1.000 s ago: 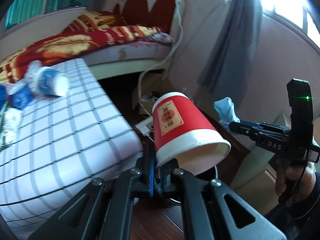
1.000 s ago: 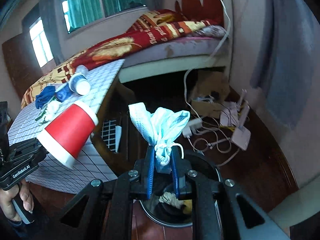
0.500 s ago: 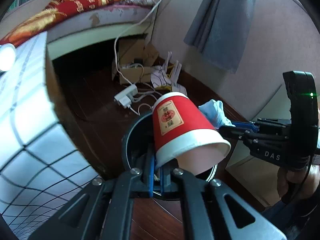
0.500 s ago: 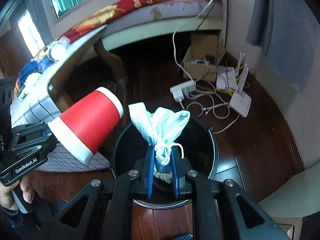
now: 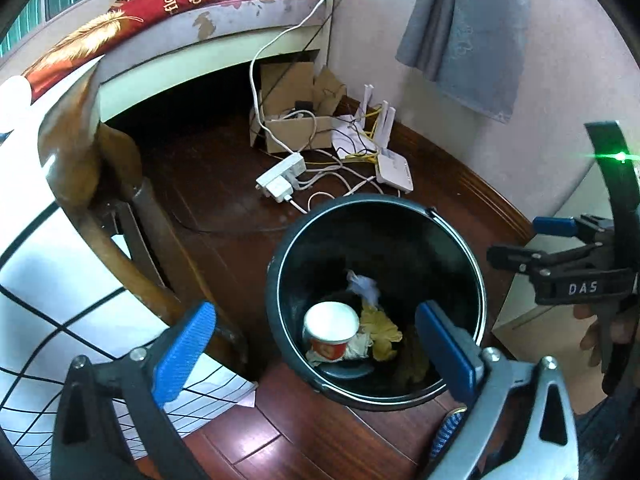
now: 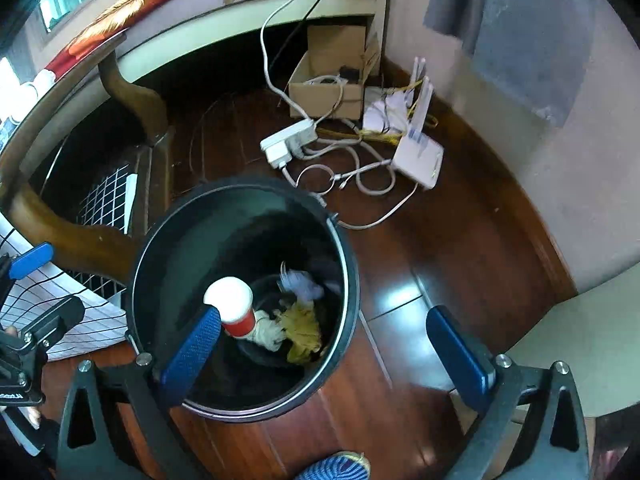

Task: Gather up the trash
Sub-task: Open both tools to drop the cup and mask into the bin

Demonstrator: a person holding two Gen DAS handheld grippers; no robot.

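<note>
Jaws of left gripper (image 5: 316,346) and right gripper (image 6: 326,346) just sprang wide, nothing between — red cup (image 5: 331,330) and mask (image 6: 302,282) lie inside black bin (image 5: 460,240).

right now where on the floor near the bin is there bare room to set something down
Bare floor lies between the black bin and the wall, right of it. Behind the bin it is crowded: power strip, router, cardboard box.

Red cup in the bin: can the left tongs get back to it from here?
Probably yes. The left tongs are open and empty above the bin, whose mouth is uncovered; the red cup lies on top of the trash, though deep inside.
</note>
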